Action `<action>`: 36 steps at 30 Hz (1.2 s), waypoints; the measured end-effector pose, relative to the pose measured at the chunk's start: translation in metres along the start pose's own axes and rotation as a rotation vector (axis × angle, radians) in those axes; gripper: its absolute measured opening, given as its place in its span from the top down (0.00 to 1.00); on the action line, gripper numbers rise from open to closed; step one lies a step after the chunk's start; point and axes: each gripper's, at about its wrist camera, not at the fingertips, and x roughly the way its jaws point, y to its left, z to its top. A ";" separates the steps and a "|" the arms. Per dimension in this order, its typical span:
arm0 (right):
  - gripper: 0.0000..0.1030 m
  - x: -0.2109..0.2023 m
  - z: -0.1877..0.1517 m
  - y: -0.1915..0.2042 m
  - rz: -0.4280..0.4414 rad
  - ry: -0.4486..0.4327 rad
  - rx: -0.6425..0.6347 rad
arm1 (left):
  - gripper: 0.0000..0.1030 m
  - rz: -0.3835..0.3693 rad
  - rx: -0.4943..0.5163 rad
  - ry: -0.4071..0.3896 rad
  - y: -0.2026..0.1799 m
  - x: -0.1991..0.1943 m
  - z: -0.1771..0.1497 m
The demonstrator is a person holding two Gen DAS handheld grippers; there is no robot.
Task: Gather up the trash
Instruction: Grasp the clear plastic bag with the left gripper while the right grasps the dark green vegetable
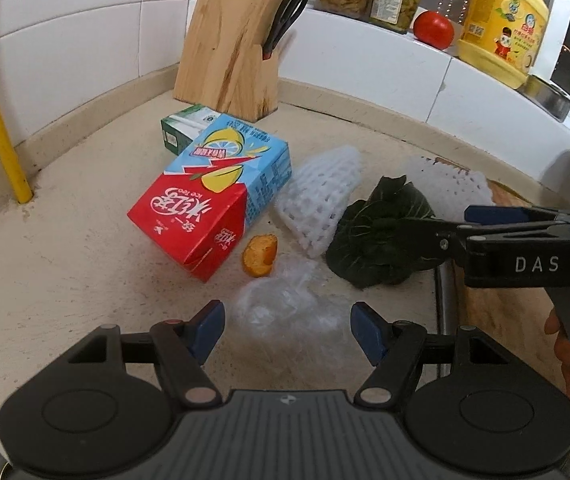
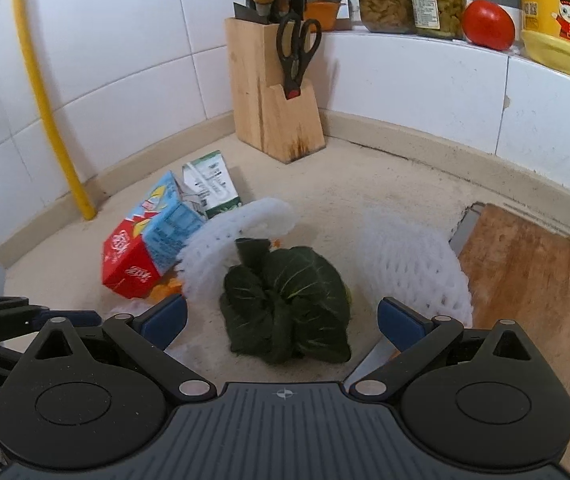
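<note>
**Bright scraps on a pale counter**

A red-and-blue carton [image 1: 213,196] printed with yellow lemons lies by a green-and-white carton [image 1: 183,128]. White foam nets [image 1: 317,200] show a diamond mesh. The leaf [image 2: 289,304] is dark green, the peel [image 1: 260,255] orange, the counter [image 1: 65,280] speckled beige.
</note>
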 end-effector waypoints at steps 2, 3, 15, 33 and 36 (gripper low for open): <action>0.00 0.004 0.001 -0.001 -0.025 -0.007 -0.017 | 0.38 0.000 -0.002 0.002 0.000 0.004 0.000; 0.00 0.006 0.002 -0.002 -0.029 -0.009 -0.022 | 0.38 -0.004 -0.002 0.007 0.000 0.006 0.000; 0.10 0.039 0.004 0.001 0.050 0.084 -0.053 | 0.44 0.007 0.009 0.025 0.001 0.025 0.003; 0.46 0.039 0.012 -0.003 -0.002 0.102 -0.032 | 0.70 -0.018 0.005 0.017 0.001 0.025 0.009; 0.50 0.036 0.012 0.000 -0.007 0.104 -0.042 | 0.72 -0.021 0.006 0.012 0.000 0.022 0.009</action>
